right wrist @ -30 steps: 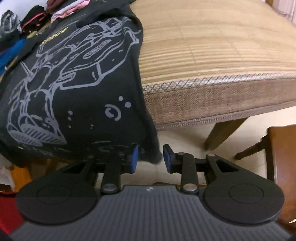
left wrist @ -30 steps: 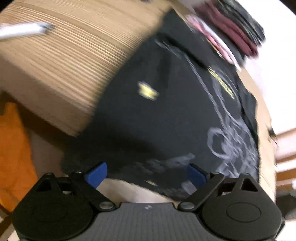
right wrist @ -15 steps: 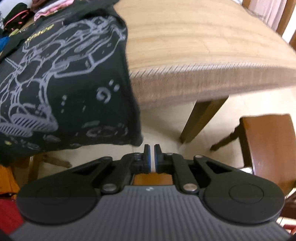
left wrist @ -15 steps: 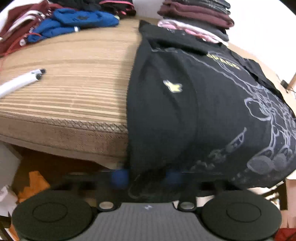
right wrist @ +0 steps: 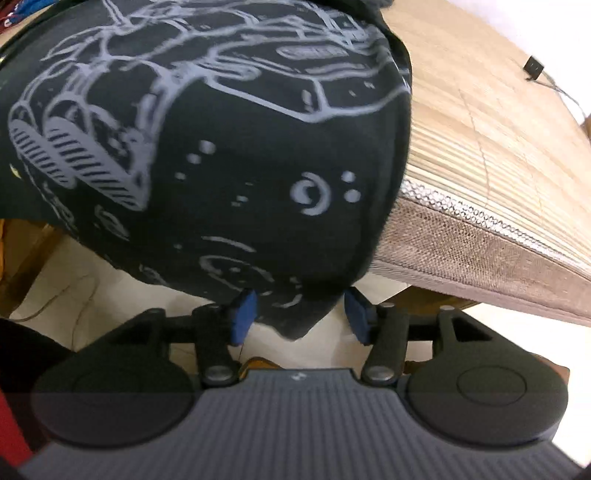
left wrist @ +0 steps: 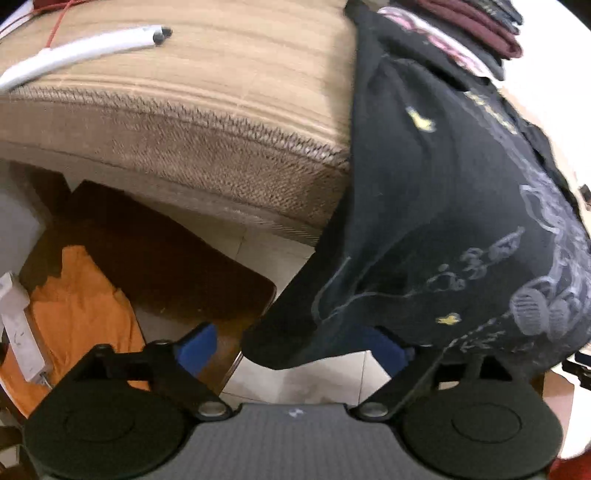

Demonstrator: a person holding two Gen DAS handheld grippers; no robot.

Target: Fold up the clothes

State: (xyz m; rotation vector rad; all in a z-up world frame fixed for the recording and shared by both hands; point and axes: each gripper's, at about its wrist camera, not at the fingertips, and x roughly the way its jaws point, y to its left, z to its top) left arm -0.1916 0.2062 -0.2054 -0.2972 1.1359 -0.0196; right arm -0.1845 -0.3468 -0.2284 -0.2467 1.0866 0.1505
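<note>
T-shirt (left wrist: pixel 436 206), black with a pale line drawing, is the thing you are working on; it lies spread on the tabletop (left wrist: pixel 207 74) and its bottom edge hangs over the near side toward you. Starting at your left gripper (left wrist: pixel 291 350): its jaws are opening and stand wide, blue pads far apart, and the shirt's lower left corner droops into the gap between them without either pad pressing on it. The corner sits closer to the right-hand pad, which is partly hidden behind the cloth. At your right gripper (right wrist: pixel 299 314), the jaws are also opening, about half spread, and the shirt's lower right corner dips between the pads, again unpinched. So the hem runs sideways from one gripper to the other, each hand at its own corner, and the rest of the shirt stretches away from you, up over the woven mat on the tabletop. Beyond the shirt, folded clothes (left wrist: pixel 480 26) are stacked at the far side. Closing on both corners looks like the coming move.
</note>
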